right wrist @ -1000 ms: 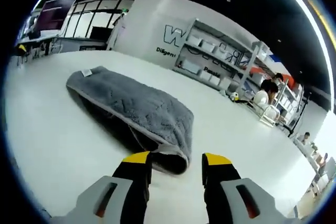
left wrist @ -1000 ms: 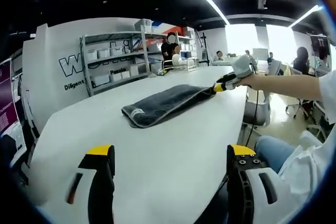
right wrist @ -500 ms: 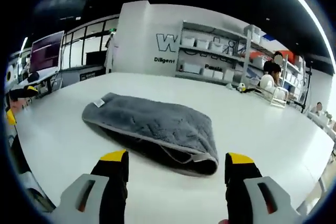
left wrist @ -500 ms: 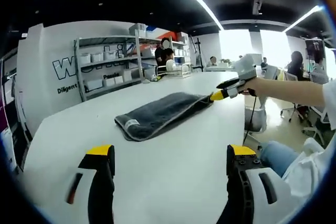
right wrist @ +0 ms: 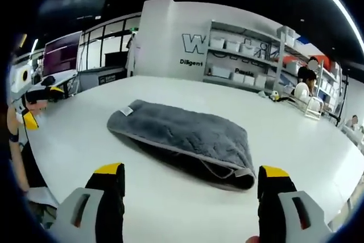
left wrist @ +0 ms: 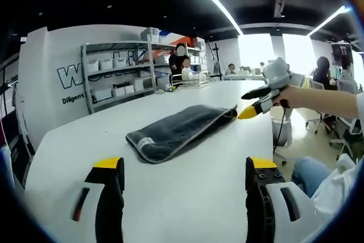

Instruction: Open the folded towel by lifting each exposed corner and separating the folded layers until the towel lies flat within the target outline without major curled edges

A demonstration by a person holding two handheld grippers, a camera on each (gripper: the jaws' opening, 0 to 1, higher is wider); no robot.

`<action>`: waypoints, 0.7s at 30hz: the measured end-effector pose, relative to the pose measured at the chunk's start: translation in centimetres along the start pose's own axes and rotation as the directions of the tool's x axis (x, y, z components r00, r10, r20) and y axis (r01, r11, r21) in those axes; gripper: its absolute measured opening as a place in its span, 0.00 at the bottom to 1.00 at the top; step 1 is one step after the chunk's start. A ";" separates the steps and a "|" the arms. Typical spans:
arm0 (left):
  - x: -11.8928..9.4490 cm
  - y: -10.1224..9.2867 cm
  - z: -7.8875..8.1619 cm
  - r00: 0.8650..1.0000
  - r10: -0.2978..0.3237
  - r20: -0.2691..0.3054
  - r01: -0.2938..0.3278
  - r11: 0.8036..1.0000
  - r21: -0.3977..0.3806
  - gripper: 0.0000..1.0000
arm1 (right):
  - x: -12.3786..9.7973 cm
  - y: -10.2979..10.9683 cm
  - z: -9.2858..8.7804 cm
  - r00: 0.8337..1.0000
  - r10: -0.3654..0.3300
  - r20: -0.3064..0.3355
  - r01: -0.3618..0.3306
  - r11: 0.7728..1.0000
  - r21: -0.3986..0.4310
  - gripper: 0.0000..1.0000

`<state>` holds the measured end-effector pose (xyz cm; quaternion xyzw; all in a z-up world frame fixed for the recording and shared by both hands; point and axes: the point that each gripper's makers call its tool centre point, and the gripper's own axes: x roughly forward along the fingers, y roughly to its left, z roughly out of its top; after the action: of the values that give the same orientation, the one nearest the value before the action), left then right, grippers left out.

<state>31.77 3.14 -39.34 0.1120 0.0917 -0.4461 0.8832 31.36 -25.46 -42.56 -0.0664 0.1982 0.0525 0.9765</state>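
While both grippers, left gripper and right gripper, hold jaws spread and empty, the folded grey towel lies mid-desk, likely soft and limp, best pinched at its piped corner.

The folded grey towel lies flat on the white table.

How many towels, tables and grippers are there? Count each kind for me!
Gray towel: 1
White table: 1
Grippers, yellow tipped: 2, the left gripper and the right gripper
Total: 4
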 end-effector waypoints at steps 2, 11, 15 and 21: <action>0.1 -0.1 0.1 1.000 -0.005 0.003 0.005 1.000 0.002 0.87 | 0.0 0.2 0.4 1.000 0.010 0.003 -0.010 1.000 0.006 0.99; 0.4 -0.6 0.3 1.000 -0.016 0.005 0.016 1.000 0.009 0.87 | 0.2 2.2 1.0 0.999 0.048 -0.005 -0.048 0.998 -0.044 0.99; 0.1 -0.9 0.0 1.000 -0.015 -0.003 0.015 1.000 0.019 0.87 | 0.7 3.6 1.0 0.998 0.058 -0.025 -0.061 0.988 -0.142 0.99; -1.4 -0.9 -1.0 1.000 0.001 -0.024 -0.001 1.000 0.023 0.87 | 2.1 5.9 0.9 0.995 0.086 -0.042 -0.093 0.973 -0.209 0.99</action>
<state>30.12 3.96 -40.00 0.1276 0.0972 -0.4453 0.8809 32.89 -19.30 -43.20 -0.1614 0.2101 0.1162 0.9573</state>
